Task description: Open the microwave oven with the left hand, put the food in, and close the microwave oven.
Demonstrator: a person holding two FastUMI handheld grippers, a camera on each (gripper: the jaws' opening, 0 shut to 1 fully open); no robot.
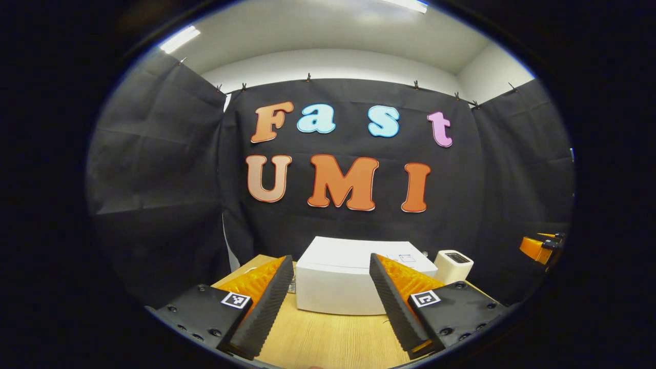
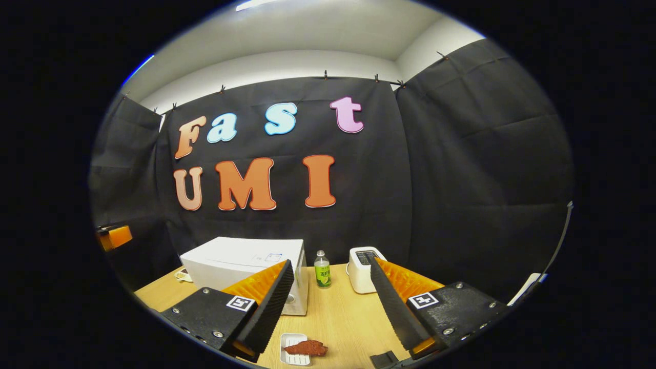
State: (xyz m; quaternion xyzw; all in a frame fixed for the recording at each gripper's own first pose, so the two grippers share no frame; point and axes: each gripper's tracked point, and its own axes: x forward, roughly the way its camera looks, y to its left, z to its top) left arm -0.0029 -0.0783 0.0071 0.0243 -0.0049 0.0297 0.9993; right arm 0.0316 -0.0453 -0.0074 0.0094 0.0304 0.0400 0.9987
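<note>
Both hand-held grippers hang above the near edge of the wooden table (image 2: 343, 318) with their fingers spread wide and nothing between them: the left gripper (image 1: 328, 302) points straight at the microwave oven (image 1: 338, 282), and the right gripper (image 2: 328, 307) looks over the table's right half. Seen from the left gripper view, the microwave is a white box standing on the table against the black cloth wall, its door closed and its top bare apart from a small label near the back right corner. From the right gripper view the same microwave (image 2: 246, 264) sits to the left, partly behind that gripper's left finger. Just to its right stands a small bottle (image 2: 322, 270), upright, with a green label and a white cap on; I cannot tell what it holds. Next to the bottle, a white toaster (image 2: 363, 269) stands with its slots facing up. Nearest the right gripper, at the front edge of the table, lies a small white ridged tray (image 2: 292, 351), and on it rests the food (image 2: 306, 348), a flat reddish-brown piece lying across the tray's right side. A small dark object (image 2: 384, 360) sits at the table edge to the right of the tray.
</note>
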